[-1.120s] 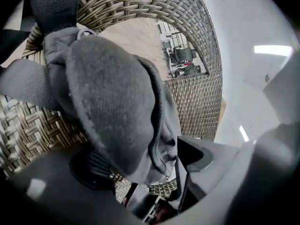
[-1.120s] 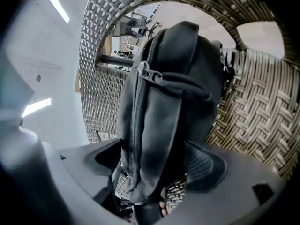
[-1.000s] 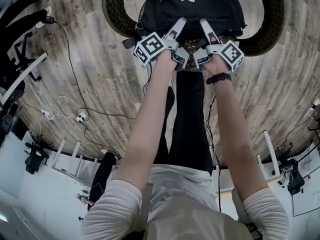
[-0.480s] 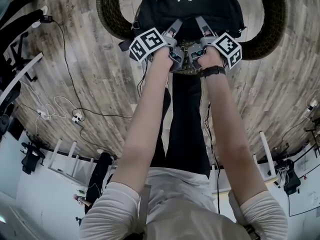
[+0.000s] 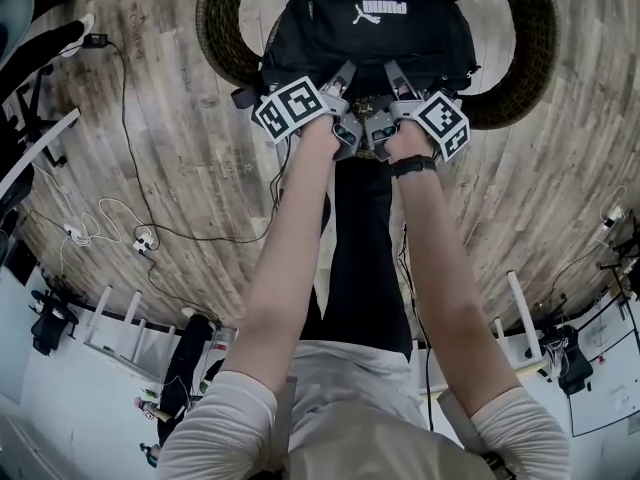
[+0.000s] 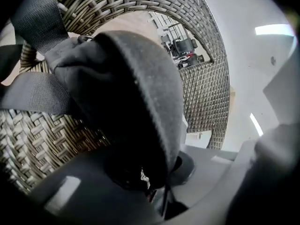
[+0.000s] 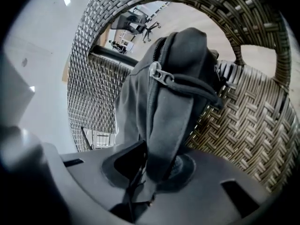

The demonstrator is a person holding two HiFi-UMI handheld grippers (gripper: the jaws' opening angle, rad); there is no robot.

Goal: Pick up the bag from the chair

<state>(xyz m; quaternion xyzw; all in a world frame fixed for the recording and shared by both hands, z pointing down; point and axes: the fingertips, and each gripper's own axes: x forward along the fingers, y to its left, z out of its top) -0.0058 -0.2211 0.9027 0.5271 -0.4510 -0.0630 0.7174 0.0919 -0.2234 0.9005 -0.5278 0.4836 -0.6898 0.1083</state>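
The black bag (image 5: pixel 375 33) sits in the bowl of the round wicker chair (image 5: pixel 222 28), at twelve o'clock from the person, and fills most of the seat. What it holds I cannot tell. The left gripper (image 5: pixel 343 76) has just been closing its jaws and pinches a thick fold of black fabric at the bag's near edge, about eleven o'clock. The right gripper (image 5: pixel 393 74), just beside it at one o'clock, has likewise been closing and clamps a fold of fabric below the zip pull (image 7: pixel 157 71). A grey webbing strap (image 6: pixel 35 93) lies against the weave. Cables (image 5: pixel 130 238) trail over the wooden floor (image 5: pixel 200 168) at nine o'clock.
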